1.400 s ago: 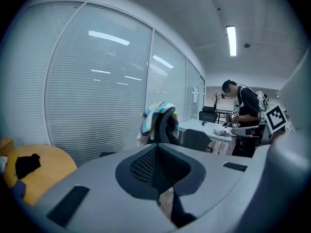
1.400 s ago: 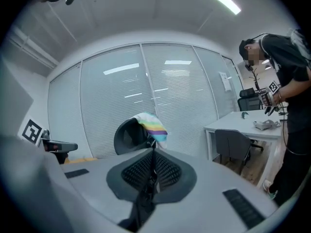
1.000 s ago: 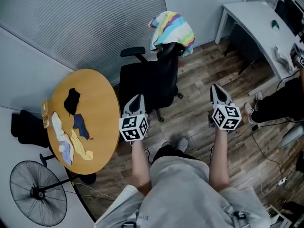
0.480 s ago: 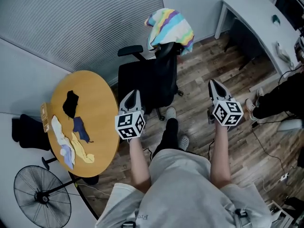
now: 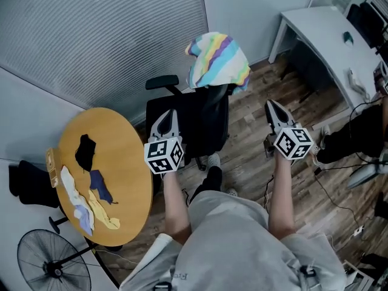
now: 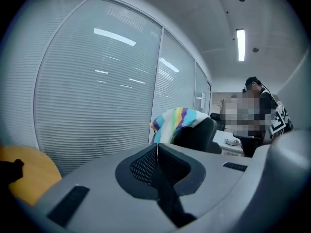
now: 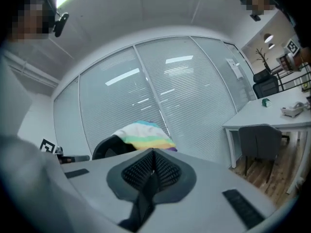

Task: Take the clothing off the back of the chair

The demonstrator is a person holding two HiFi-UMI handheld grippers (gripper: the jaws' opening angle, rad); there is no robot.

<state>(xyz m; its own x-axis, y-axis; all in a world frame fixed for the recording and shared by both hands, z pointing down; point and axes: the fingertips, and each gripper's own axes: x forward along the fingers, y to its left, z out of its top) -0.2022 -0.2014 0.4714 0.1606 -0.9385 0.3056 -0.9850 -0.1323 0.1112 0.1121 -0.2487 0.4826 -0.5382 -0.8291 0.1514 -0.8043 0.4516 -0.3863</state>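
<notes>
A rainbow-striped garment (image 5: 217,60) is draped over the back of a black office chair (image 5: 189,125) in the head view. It also shows ahead in the left gripper view, as the striped garment (image 6: 176,122), and in the right gripper view, as the striped garment (image 7: 143,133). My left gripper (image 5: 165,117) hovers over the chair seat, shut and holding nothing, short of the garment. To the right of the chair my right gripper (image 5: 271,107) hangs above the wooden floor, jaws shut and empty too.
A round yellow table (image 5: 124,180) with several small cloths (image 5: 91,190) stands to the left. A floor fan (image 5: 51,264) is at the bottom left. A white desk (image 5: 330,35) stands at the right, with another person's legs (image 5: 354,135) near it. Window blinds (image 5: 103,35) run behind the chair.
Both grippers have moved forward towards the chair, and I have stepped closer. The left one now hangs over the seat. Both jaws stay shut.
</notes>
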